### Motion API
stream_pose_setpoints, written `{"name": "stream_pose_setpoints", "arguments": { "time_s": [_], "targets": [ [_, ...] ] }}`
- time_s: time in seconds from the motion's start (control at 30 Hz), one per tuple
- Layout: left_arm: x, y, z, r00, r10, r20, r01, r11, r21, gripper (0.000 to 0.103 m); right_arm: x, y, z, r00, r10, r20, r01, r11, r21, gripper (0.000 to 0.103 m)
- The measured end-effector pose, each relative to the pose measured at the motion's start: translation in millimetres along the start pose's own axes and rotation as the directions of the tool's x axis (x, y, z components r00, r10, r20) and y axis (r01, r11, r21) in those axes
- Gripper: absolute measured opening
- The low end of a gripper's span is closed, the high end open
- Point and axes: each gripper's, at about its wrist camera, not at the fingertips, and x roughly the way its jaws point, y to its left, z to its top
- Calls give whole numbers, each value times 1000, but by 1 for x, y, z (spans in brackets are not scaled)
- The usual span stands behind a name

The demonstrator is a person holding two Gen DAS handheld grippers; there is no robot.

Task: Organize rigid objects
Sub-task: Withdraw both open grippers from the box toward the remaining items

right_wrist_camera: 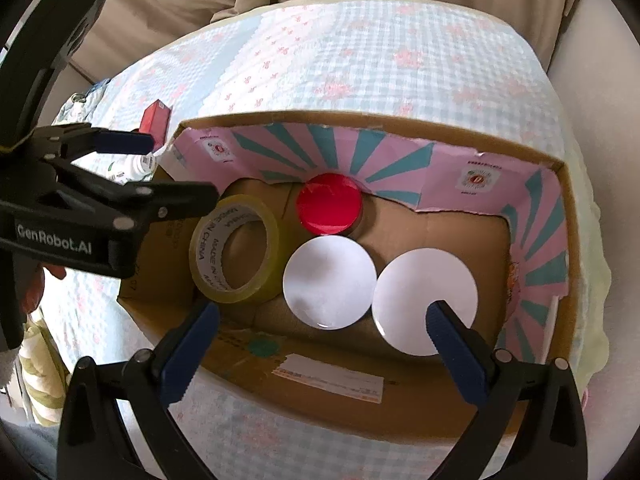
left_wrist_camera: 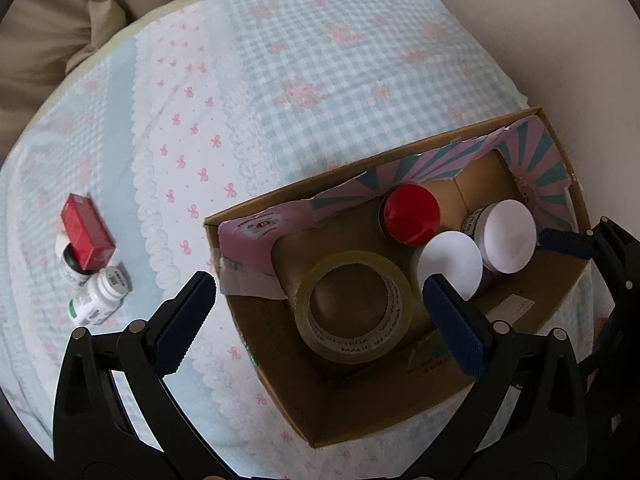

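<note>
Now both grippers, left gripper (left_wrist_camera: pixel 320 308) and right gripper (right_wrist_camera: pixel 322 338), hover with jaws wide and empty over the box (right_wrist_camera: pixel 400 412), since tape roll (right_wrist_camera: pixel 234 249) and jars sit packed inside.

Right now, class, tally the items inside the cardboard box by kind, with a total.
Tape roll: 1
Red-lidded jar: 1
White-lidded jars: 2
Total in the cardboard box: 4
</note>
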Motion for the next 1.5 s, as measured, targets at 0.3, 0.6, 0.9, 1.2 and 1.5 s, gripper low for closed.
{"name": "stream_pose_setpoints", "arguments": {
  "time_s": [0.3,0.6,0.9,1.2,1.5],
  "targets": [
    [-48,3,-22,997,5,78,-2,999,-34,103,-38,8,-3,999,-44,27,44,999,0,103],
    [-117,36,-72,983,36,182,-20,996,-89,103,-78,51,-12,995,-85,45,86,996,-6,103],
    [-175,118,-138,967,61,246,-25,989,-148,103,-116,139,-3,978,-177,108,176,984,17,103],
    [-214,240,-195,967,77,242,-26,978,-208,103,-110,238,11,990,-80,117,68,992,108,103],
    [-226,329,-209,963,108,247,-87,991,-98,103,-82,310,28,994,0,105,-31,958,285,103]
  ]
}}
